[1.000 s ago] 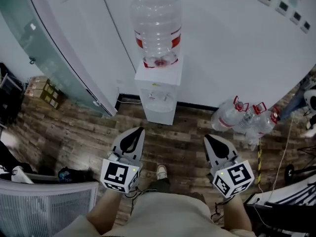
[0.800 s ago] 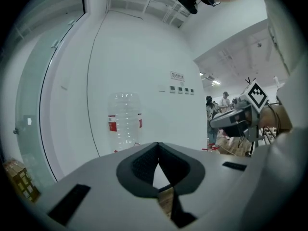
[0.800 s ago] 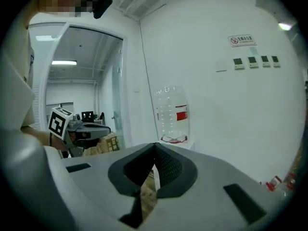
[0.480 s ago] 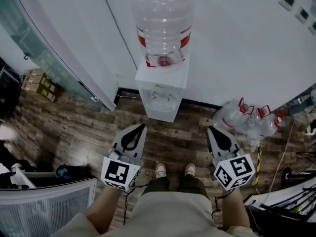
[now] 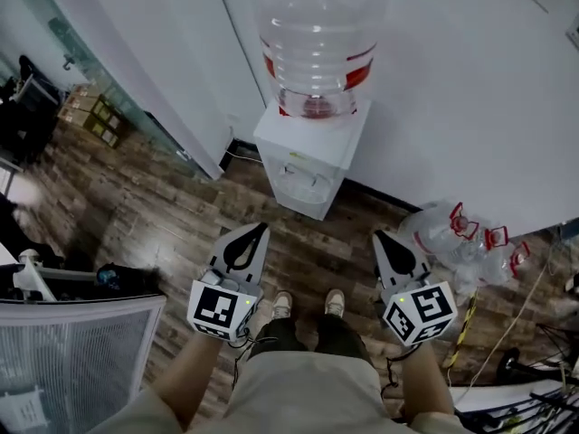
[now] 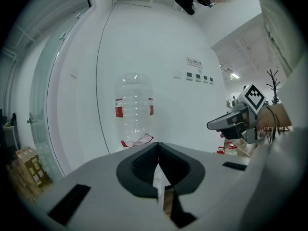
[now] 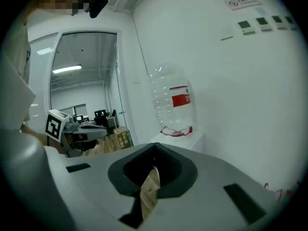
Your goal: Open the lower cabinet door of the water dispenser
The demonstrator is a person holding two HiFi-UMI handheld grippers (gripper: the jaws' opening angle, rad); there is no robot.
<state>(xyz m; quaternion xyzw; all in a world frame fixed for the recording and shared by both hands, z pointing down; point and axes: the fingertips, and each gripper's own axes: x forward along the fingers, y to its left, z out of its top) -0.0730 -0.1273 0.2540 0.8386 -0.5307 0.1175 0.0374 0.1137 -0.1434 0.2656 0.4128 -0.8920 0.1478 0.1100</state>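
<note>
We hold the left gripper [image 5: 253, 235] at 7 o'clock and the right gripper [image 5: 384, 242] at 5 o'clock, side by side, both pointing ahead and slightly down. Their jaws are pressed together on nothing. The water dispenser [image 5: 312, 152] stands at 12 o'clock, well apart from both.

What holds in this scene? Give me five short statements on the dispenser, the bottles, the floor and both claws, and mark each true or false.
1. A clear bottle stands on top of the water dispenser. True.
2. The left claw grips the dispenser's lower door. False: it hangs short of the dispenser, shut on nothing.
3. In the head view, red-capped bottles lie on the floor to the right of the dispenser. True.
4. The right claw is wide open. False: its jaws are together.
5. The floor is white tile. False: it is dark wood planks.
</note>
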